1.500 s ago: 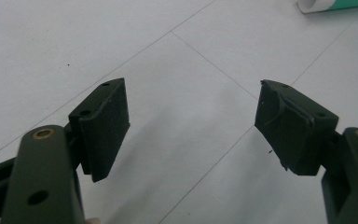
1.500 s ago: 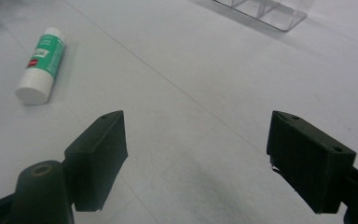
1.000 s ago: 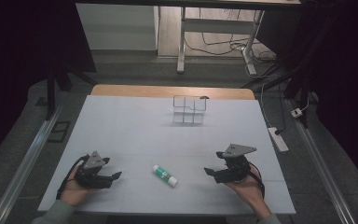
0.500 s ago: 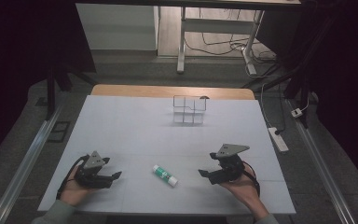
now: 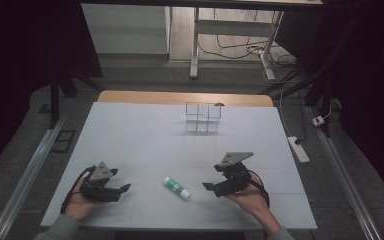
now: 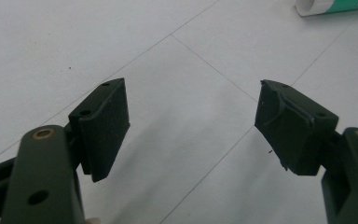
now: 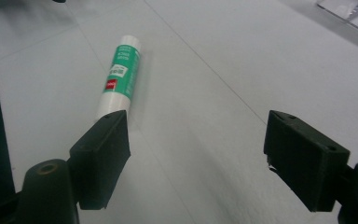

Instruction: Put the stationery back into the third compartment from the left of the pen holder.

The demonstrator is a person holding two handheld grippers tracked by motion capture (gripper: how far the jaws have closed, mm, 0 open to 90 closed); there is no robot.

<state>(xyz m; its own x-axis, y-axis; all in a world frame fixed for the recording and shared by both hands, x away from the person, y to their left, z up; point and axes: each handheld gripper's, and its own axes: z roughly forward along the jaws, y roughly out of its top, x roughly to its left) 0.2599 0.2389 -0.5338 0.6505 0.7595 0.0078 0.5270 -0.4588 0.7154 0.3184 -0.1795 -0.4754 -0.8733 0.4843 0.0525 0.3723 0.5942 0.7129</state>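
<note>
A green and white glue stick (image 5: pixel 177 187) lies flat on the white table (image 5: pixel 145 140) near its front edge, between the two hands. My left gripper (image 5: pixel 121 190) rests low at the front left, open, nothing between its pads; the glue stick's end (image 6: pixel 335 5) peeks in at the top right of the left gripper view. My right gripper (image 5: pixel 211 188) is held just right of the stick, open and aimed toward it. In the right gripper view the glue stick (image 7: pixel 120 76) lies beyond the left pad, apart from it.
A clear plastic compartment box (image 5: pixel 203 117) stands at the back middle of the table. A white power strip (image 5: pixel 298 148) lies on the floor off the table's right edge. Metal rails run along both sides.
My right gripper has shifted left and slightly toward the front, closing on the glue stick. The left gripper and the stick have stayed put.
</note>
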